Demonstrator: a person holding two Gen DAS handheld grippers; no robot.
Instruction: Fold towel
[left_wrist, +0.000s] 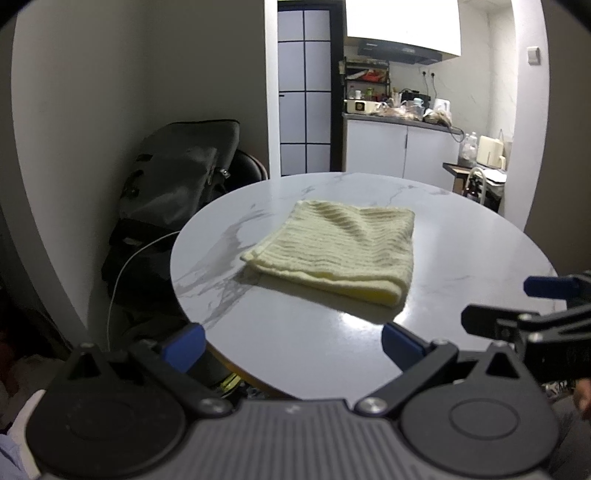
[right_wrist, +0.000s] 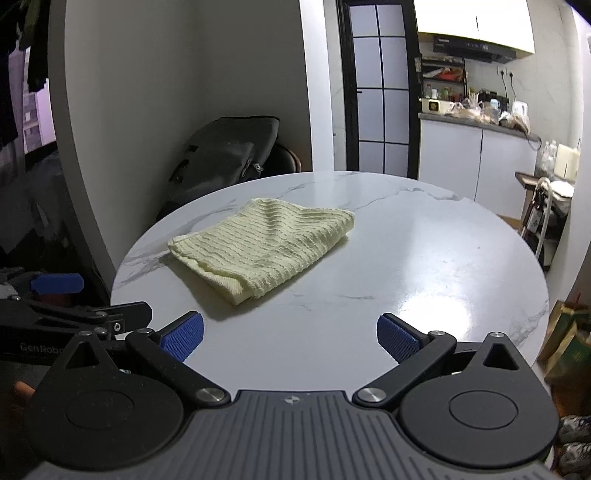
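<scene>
My left gripper (left_wrist: 291, 345) hangs at the bottom of its frame with its jaws spread wide and nothing between them, the blue pads (left_wrist: 183, 347) well apart over the near edge of the tabletop (left_wrist: 295, 332). My right gripper (right_wrist: 290, 338) sits the same way at the bottom of its own frame, jaws released and empty, its blue pads (right_wrist: 399, 341) parted above the white marble surface. Each gripper shows in the other's view: the right one pokes in at the lower right of the left wrist view, the left one at the lower left of the right wrist view.

The towel (left_wrist: 336, 245) is pale yellow and ribbed, already folded into a rough square with doubled layers showing along its near edge. It lies flat on the round tabletop, in the middle of the left wrist view and centre left of the right wrist view (right_wrist: 266, 243), apart from both sets of jaws.

A dark bag (left_wrist: 184, 170) leans against the wall at the left behind the tabletop, and a kitchen counter (left_wrist: 402, 123) crowded with items fills the upper right
</scene>
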